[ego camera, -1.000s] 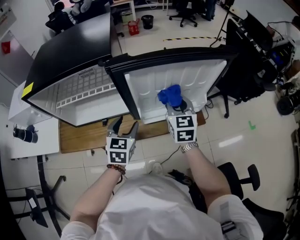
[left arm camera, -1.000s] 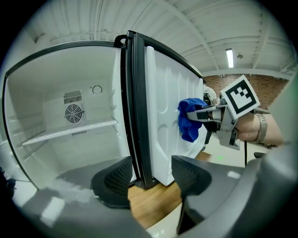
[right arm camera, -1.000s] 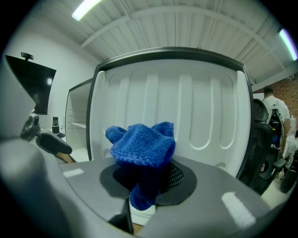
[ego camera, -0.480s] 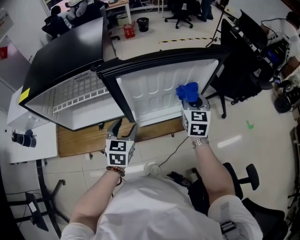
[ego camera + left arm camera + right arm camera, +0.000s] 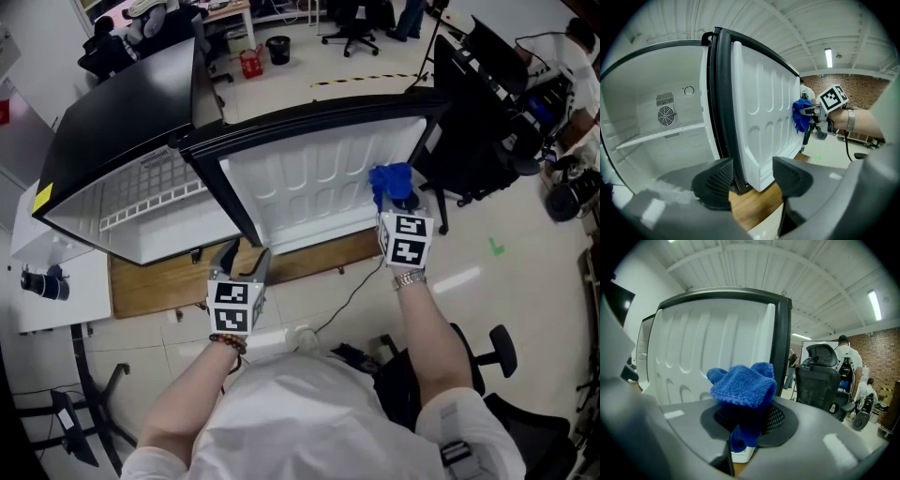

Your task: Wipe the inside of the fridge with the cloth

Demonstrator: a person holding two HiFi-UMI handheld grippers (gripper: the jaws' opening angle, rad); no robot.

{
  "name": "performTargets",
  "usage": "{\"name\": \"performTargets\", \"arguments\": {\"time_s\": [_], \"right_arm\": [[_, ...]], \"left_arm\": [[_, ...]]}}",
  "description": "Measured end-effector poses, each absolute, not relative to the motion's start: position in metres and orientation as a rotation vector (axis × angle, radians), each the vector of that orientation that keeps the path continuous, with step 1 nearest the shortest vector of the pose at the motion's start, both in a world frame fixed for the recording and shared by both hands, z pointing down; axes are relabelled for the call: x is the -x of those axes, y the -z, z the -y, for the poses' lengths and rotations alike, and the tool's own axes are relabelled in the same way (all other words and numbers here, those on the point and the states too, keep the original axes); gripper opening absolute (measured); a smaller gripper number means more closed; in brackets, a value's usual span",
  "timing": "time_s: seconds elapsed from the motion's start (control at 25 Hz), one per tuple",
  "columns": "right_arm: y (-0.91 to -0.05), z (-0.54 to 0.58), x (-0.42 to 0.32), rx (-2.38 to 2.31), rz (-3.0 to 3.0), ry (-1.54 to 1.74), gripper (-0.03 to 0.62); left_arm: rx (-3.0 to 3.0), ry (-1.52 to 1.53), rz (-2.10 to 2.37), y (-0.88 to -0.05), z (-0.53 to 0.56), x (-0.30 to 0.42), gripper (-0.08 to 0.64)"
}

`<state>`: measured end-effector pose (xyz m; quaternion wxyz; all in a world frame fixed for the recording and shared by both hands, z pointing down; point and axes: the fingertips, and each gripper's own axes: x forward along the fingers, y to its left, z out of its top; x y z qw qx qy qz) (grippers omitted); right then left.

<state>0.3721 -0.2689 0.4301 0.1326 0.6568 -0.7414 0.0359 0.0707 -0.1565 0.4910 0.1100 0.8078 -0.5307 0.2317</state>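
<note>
blue cloth (image 5: 389,178) was clamped tight in R gripper (image 5: 397,201) at the far-right edge of the fridge door liner (image 5: 300,187), so bare liner ran left from it toward L gripper (image 5: 241,259), hanging open & empty, well apart, R hand nearer.

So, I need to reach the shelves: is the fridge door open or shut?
Open. The fridge door is swung wide, its white ribbed liner facing out; the left gripper view looks straight into the compartment.
</note>
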Motion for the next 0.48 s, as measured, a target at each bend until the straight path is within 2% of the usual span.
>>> {"name": "performTargets", "arguments": {"time_s": [0.2,0.48], "right_arm": [[-0.425,0.254,-0.366,-1.897,2.193,-0.098,0.087],[-0.454,0.215,-0.235,-1.572,2.450,-0.160,0.087]], "left_arm": [[-2.375,-0.680,1.558,-0.490,0.155,-0.072,0.259],[-2.365,-0.686,1.568,-0.491,0.149,-0.063,0.259]]}}
